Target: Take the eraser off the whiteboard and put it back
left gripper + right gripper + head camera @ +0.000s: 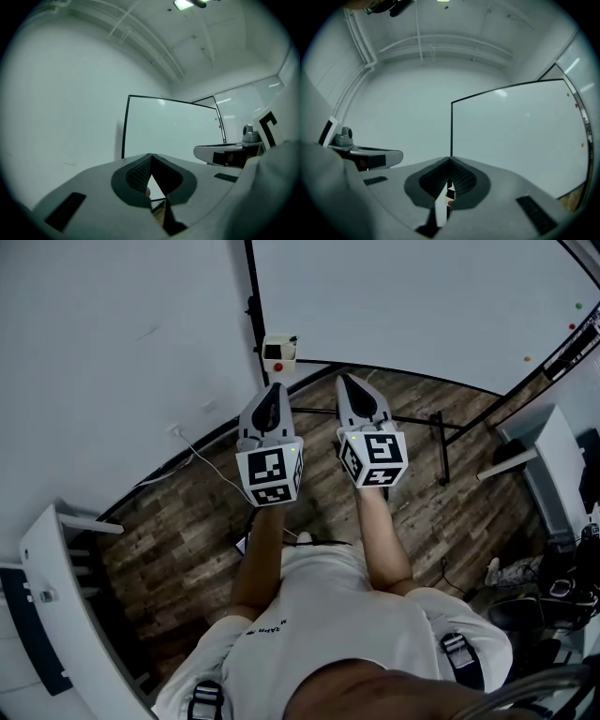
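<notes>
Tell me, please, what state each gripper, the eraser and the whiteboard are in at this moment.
left gripper: jaws shut, nothing held.
right gripper: jaws shut, nothing held.
eraser: at the whiteboard's lower corner, untouched.
whiteboard: upright, no writing visible.

wood-plank floor [169, 540], white cable [202, 460] near pale wall [112, 352]
</notes>
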`<state>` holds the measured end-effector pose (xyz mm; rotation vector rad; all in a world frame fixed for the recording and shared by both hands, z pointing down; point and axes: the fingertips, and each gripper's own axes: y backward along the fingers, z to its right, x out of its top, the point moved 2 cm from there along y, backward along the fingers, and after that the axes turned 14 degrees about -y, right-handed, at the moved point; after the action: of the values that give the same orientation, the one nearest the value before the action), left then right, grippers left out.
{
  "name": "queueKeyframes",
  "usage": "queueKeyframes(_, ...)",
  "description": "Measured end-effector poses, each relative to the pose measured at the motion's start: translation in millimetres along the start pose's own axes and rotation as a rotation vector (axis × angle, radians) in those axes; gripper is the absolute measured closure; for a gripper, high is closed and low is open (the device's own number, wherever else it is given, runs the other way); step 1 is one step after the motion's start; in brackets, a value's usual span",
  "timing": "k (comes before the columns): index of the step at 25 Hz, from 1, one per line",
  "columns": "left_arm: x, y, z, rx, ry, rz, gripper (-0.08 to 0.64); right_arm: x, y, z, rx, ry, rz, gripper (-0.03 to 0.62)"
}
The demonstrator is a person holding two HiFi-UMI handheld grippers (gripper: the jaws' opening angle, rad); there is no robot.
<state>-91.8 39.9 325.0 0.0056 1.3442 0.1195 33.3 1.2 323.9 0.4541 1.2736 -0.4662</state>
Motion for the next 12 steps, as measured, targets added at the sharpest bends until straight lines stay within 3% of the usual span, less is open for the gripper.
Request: queueKeyframes(12,-17.6,-33.5,-16.6,-0.021,0.005,-0.013,0.558,-10.3,-38.5,8.2,-0.029,-0.017,0.004,0.580)
